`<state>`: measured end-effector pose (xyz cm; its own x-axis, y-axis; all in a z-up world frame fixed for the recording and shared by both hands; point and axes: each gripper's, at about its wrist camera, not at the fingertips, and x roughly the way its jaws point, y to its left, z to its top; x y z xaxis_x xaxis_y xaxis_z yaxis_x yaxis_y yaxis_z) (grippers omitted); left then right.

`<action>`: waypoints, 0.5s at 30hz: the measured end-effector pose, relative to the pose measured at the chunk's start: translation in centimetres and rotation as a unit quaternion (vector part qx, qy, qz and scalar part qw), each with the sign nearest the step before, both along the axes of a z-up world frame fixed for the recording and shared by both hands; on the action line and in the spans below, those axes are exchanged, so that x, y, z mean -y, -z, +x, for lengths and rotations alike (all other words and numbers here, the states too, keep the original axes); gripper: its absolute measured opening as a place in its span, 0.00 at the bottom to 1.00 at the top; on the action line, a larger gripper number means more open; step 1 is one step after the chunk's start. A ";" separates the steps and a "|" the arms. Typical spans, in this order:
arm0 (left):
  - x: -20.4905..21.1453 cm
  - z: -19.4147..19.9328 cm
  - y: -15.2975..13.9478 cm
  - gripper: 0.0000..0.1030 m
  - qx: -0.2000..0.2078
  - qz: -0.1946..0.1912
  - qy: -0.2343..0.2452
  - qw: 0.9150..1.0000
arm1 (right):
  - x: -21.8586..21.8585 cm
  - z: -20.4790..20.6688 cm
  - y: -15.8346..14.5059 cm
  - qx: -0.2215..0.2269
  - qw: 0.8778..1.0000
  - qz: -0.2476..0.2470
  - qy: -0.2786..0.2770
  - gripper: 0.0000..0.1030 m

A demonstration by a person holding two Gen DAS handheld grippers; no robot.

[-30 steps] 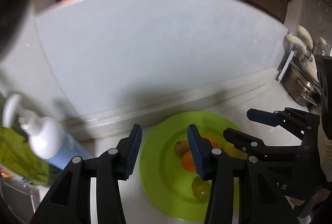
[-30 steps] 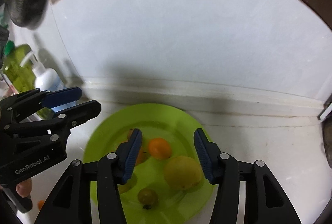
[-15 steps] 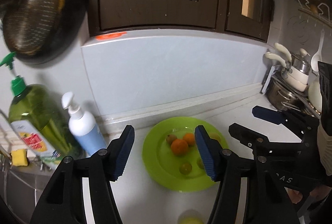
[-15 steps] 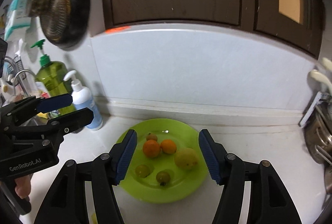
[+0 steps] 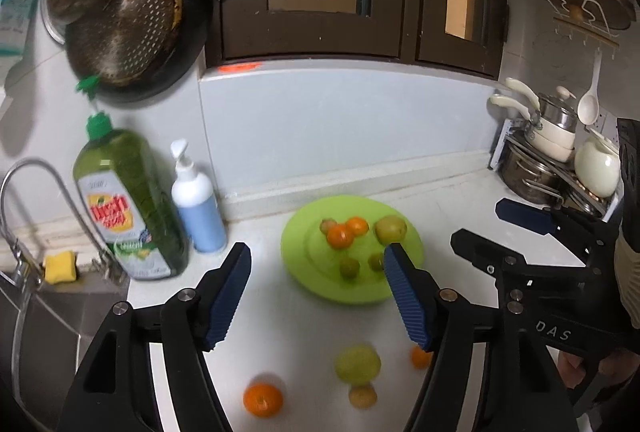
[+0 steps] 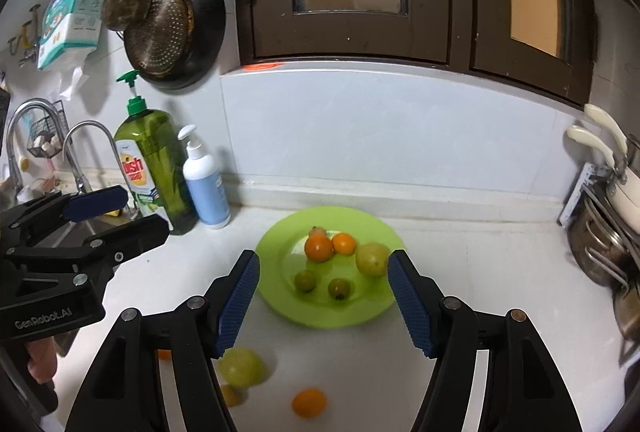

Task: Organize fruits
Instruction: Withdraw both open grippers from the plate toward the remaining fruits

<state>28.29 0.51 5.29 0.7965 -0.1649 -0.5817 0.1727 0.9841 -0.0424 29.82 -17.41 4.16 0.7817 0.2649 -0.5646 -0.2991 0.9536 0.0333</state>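
Observation:
A lime-green plate (image 5: 304,272) (image 6: 276,296) on the white counter holds several fruits: two oranges (image 6: 319,248), a yellow-green fruit (image 6: 372,259) and small greenish ones. Loose on the counter nearer to me lie an orange (image 5: 263,398), a yellow-green fruit (image 5: 357,364) and smaller fruits; the right wrist view shows the yellow-green fruit (image 6: 241,368) and a small orange (image 6: 309,402). My left gripper (image 5: 318,290) and right gripper (image 6: 324,296) hover above the counter in front of the plate. The jaws of both are opening, and nothing is between them.
A green dish-soap bottle (image 5: 128,207) and a white-and-blue pump bottle (image 5: 198,207) stand at the left by the sink and tap (image 5: 40,191). Pots on a rack (image 5: 548,159) fill the right corner. A strainer and pan hang on the wall (image 6: 172,27).
Both grippers have pulled back and up from the plate, and their jaws have widened. The loose fruits on the counter in front of the plate have come into view.

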 end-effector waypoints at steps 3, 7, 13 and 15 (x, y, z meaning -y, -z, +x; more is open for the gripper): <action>-0.2 -1.7 0.7 0.68 -0.005 0.000 0.003 1.000 | -0.2 -1.7 0.5 0.005 1.000 -0.004 0.008 0.65; -0.4 -3.7 1.9 0.69 -0.012 0.007 0.008 1.000 | -0.6 -3.6 1.4 0.003 1.000 -0.013 0.013 0.74; -0.8 -6.0 4.0 0.69 -0.032 0.007 0.021 0.999 | -1.0 -6.1 3.4 -0.024 0.999 -0.024 0.027 0.74; -0.7 -6.6 4.6 0.69 -0.038 0.009 0.027 0.999 | -1.1 -6.7 4.2 -0.042 0.999 -0.022 0.027 0.74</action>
